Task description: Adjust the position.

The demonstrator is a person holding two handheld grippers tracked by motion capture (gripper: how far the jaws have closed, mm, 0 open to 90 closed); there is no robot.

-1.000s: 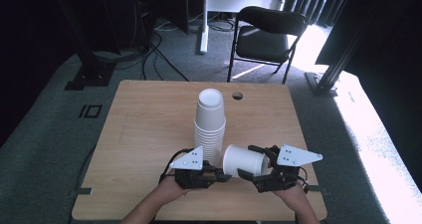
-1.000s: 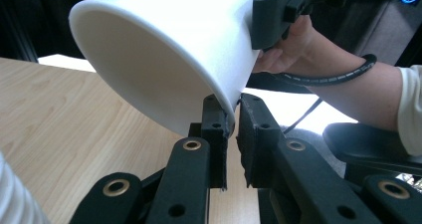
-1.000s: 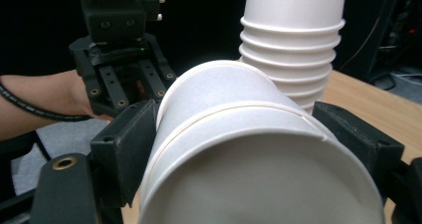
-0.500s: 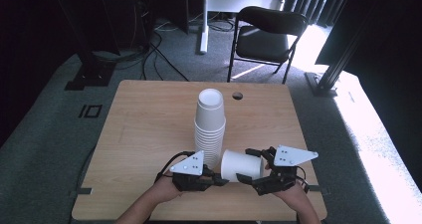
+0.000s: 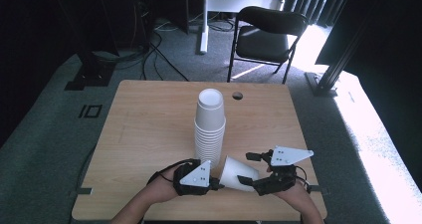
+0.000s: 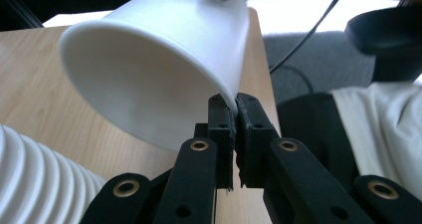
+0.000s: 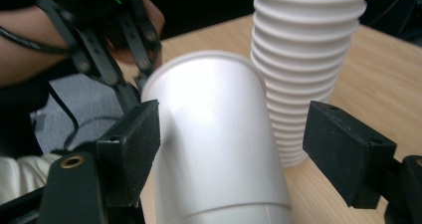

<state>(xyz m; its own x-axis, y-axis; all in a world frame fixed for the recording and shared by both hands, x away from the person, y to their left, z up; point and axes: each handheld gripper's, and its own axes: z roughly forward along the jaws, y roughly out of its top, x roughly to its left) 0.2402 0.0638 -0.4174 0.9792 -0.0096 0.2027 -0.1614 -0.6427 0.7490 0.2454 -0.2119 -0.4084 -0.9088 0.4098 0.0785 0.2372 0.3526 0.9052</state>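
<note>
No words, numbers or signs can be read anywhere. The white cups, the desk and the black tools are all plain.

A wooden table (image 5: 149, 119) lies under the left gripper (image 5: 218, 185) and the right gripper (image 5: 247, 168), and stretches away ahead of both. A small round hole (image 5: 237, 95) sits in its far edge, well ahead of the right gripper. Beyond that stands a black folding chair (image 5: 263, 40) on grey carpet (image 5: 50, 134). Farther ahead of the left gripper stands a white stand leg (image 5: 204, 20), with black cables (image 5: 154, 55) trailing beside it. A black floor plate (image 5: 87, 77) lies far off to that gripper's left.
</note>
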